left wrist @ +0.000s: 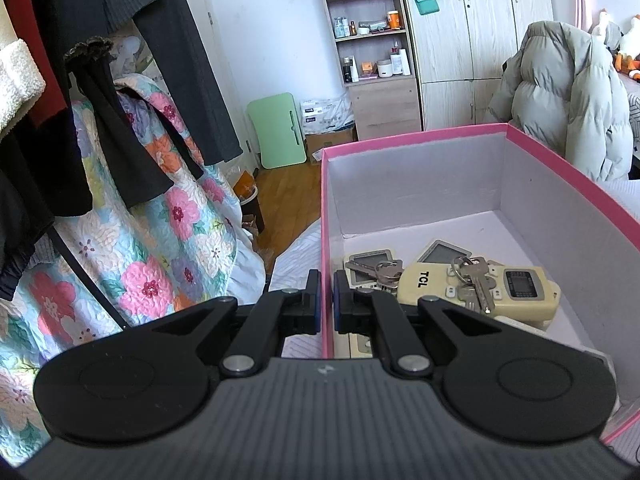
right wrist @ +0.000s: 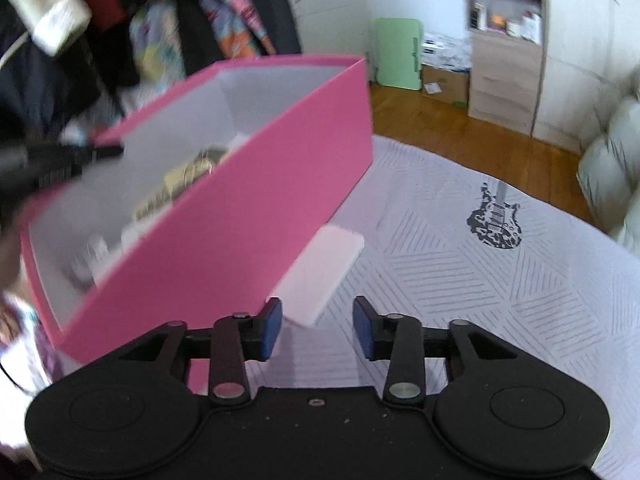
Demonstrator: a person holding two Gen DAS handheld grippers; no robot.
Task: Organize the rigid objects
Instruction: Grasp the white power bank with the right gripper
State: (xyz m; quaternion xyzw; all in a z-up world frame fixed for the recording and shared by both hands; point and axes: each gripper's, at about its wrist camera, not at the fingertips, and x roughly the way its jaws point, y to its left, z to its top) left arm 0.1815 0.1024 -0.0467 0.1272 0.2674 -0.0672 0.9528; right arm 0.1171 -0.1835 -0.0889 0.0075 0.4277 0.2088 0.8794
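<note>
A pink box (left wrist: 568, 168) with a white inside holds several remote controls, among them a cream TCL remote (left wrist: 472, 292), and two key bunches (left wrist: 474, 280). My left gripper (left wrist: 327, 300) is shut on the box's left wall, one finger outside and one inside. In the right wrist view the pink box (right wrist: 248, 200) is tilted above the bed, blurred, with the left gripper (right wrist: 60, 160) on its far wall. My right gripper (right wrist: 318, 328) is open and empty, just right of the box. A white flat object (right wrist: 324, 272) lies on the bed ahead of it.
The bed has a white striped cover with a guitar print (right wrist: 496, 220). Hanging clothes (left wrist: 120, 80) and a floral quilt (left wrist: 152, 240) stand to the left. A puffy jacket (left wrist: 560, 92) on a chair, shelves (left wrist: 372, 32) and wardrobe stand beyond.
</note>
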